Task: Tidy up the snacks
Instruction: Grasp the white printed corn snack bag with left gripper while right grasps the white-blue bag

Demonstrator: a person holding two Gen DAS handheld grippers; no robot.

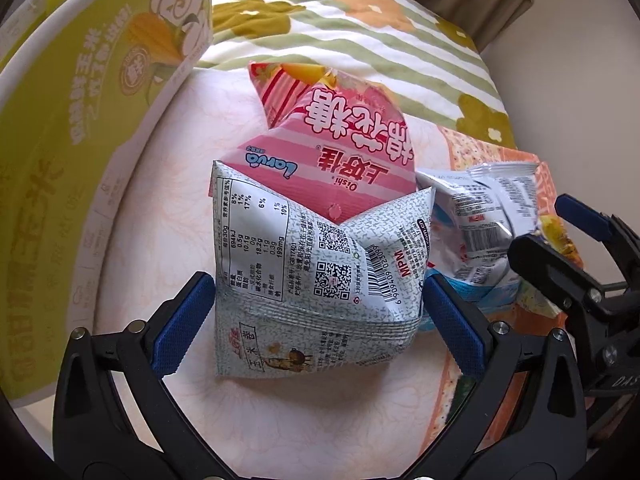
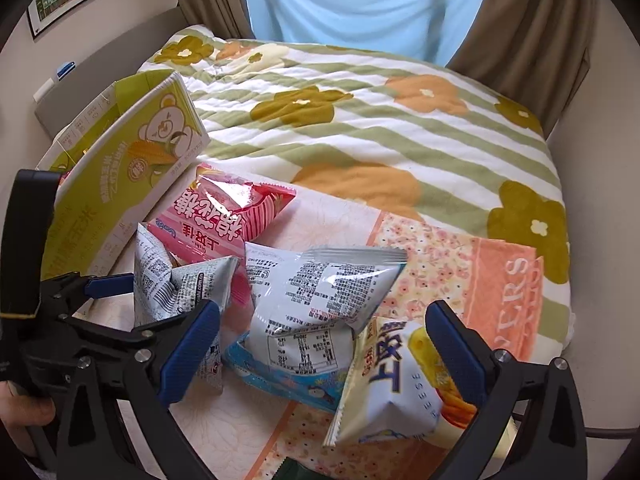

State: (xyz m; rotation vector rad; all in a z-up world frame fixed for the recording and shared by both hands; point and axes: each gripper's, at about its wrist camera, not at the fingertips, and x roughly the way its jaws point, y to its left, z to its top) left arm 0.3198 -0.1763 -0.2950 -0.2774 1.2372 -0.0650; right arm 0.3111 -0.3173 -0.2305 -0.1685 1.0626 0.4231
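Observation:
Several snack bags lie on a bed. My left gripper (image 1: 320,308) is open, its blue pads on either side of a grey-white corn-roll bag (image 1: 304,280), which also shows in the right wrist view (image 2: 176,280). A pink Oishi bag (image 1: 340,140) lies behind it and shows in the right wrist view (image 2: 224,216) too. My right gripper (image 2: 324,356) is open over a white bag (image 2: 316,300), a blue bag (image 2: 288,384) and a cheese snack bag (image 2: 392,384), touching none. It appears at the right in the left wrist view (image 1: 568,240).
A green and white cardboard box (image 1: 80,128) stands open at the left, also seen in the right wrist view (image 2: 132,152). A striped floral blanket (image 2: 360,120) covers the bed beyond. Curtains (image 2: 532,20) and a window lie behind. The bed edge drops at the right.

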